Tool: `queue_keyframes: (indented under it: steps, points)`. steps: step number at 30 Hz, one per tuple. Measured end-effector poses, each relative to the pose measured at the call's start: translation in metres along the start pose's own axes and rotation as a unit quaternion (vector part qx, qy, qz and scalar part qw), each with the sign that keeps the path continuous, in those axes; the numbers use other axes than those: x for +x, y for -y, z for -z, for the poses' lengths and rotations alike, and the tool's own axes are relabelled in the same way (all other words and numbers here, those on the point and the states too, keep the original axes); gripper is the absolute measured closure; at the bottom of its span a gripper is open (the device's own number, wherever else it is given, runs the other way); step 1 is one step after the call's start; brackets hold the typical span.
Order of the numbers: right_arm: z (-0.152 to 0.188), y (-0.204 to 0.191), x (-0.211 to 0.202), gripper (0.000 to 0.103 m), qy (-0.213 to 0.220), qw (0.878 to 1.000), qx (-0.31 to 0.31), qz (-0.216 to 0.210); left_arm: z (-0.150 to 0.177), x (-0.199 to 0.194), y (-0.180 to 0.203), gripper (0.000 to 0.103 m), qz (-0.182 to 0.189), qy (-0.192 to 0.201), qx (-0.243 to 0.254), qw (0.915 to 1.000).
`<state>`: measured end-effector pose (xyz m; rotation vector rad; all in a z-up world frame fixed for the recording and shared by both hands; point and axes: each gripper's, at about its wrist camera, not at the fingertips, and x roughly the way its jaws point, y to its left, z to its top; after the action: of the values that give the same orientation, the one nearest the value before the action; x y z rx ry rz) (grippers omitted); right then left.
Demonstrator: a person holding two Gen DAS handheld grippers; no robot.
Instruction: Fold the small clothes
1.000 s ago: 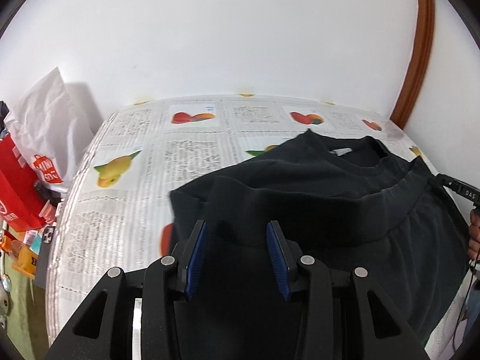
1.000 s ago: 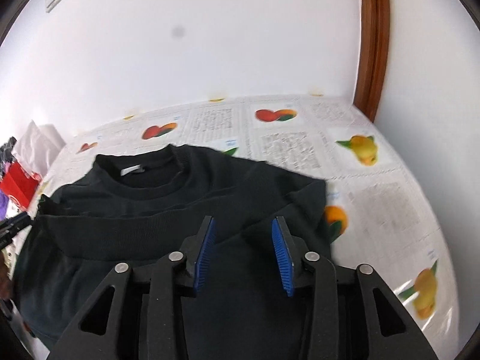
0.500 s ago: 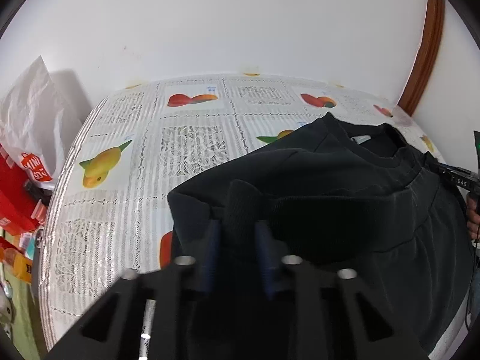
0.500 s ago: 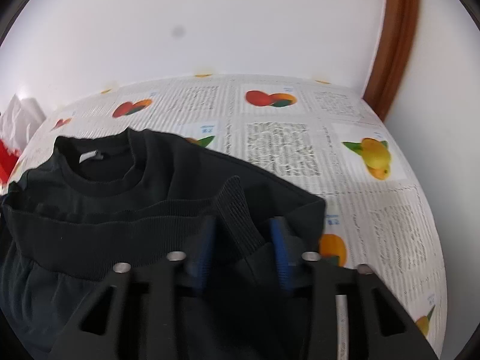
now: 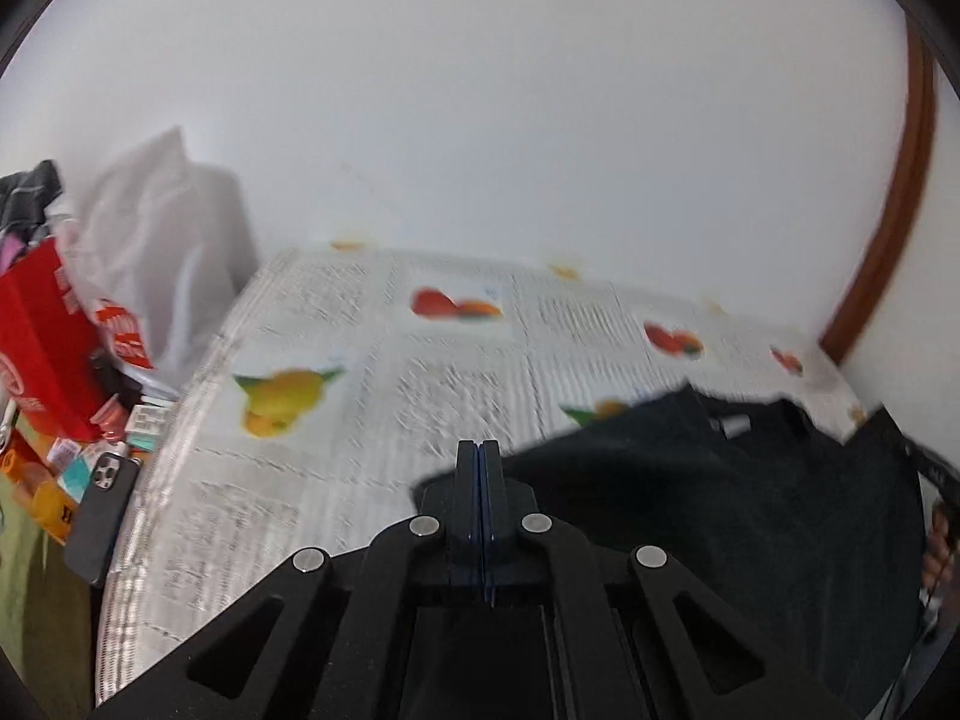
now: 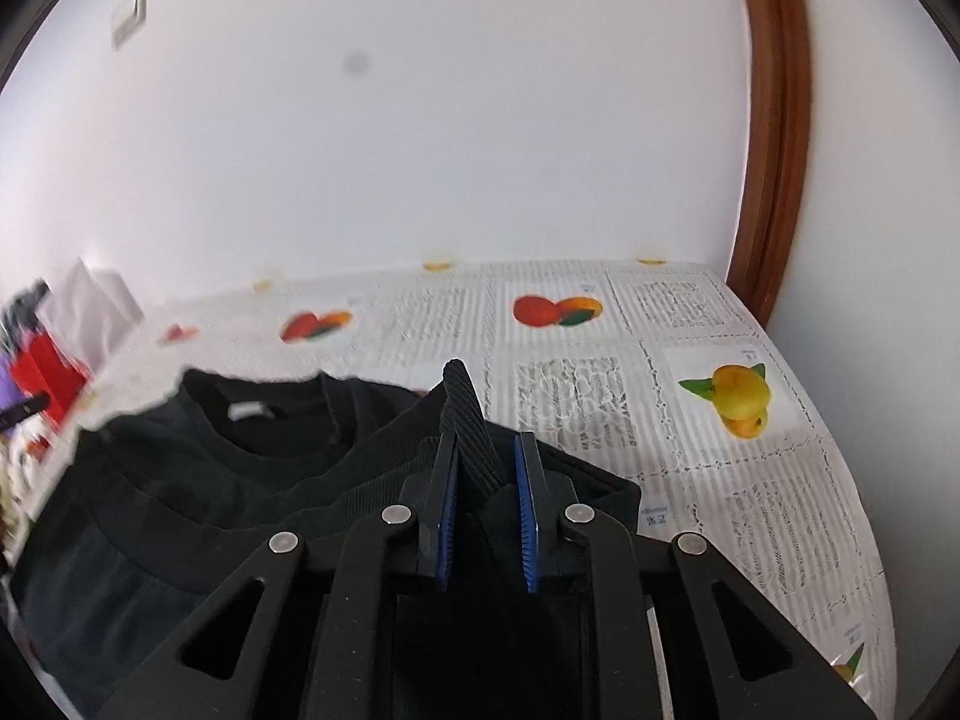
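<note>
A black sweater [image 5: 720, 510] lies on the fruit-print tablecloth [image 5: 360, 420], its collar and white label [image 6: 252, 411] facing the wall. My left gripper [image 5: 478, 447] is at the sweater's left edge. Its blue pads are pressed flat together and no fabric shows between them. My right gripper [image 6: 485, 441] is at the sweater's [image 6: 210, 480] right side. Its jaws are closing on a ribbed strip [image 6: 465, 414] of the sweater, which stands up between the pads, with bunched cloth lower down.
A white plastic bag [image 5: 150, 240], a red box [image 5: 36, 348] and a dark phone [image 5: 102, 504] crowd the table's left edge. A brown door frame [image 6: 774, 120] rises at the right. White wall stands behind. A hand [image 5: 936, 558] shows at the right rim.
Both pairs of jaws have come together. The ribbed fold seen in the left jaws half a second ago is gone from them. The right jaws narrowed on their strip. Both views have tipped up.
</note>
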<state>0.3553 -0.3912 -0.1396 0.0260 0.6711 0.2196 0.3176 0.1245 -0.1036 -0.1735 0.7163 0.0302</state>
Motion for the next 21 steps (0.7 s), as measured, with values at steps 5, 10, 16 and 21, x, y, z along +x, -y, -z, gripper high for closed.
queue_keyframes:
  steps: [5,10,16,21]
  points:
    - [0.011,0.009,0.018,0.085,-0.036,0.999,0.019,0.009,0.014,0.017,0.016,0.081,0.018,-0.055,0.029,0.9979]
    - [0.019,0.014,0.019,0.085,-0.043,0.999,0.025,0.006,0.029,0.031,0.021,0.071,0.01,-0.086,0.05,0.995]
    - [0.025,0.014,0.024,0.084,-0.049,0.998,0.023,0.014,0.039,0.038,0.023,0.072,0.002,-0.102,0.063,0.9928]
    - [0.028,0.014,0.025,0.084,-0.049,0.998,0.023,0.014,0.044,0.039,0.029,0.071,0.002,-0.123,0.081,0.9891]
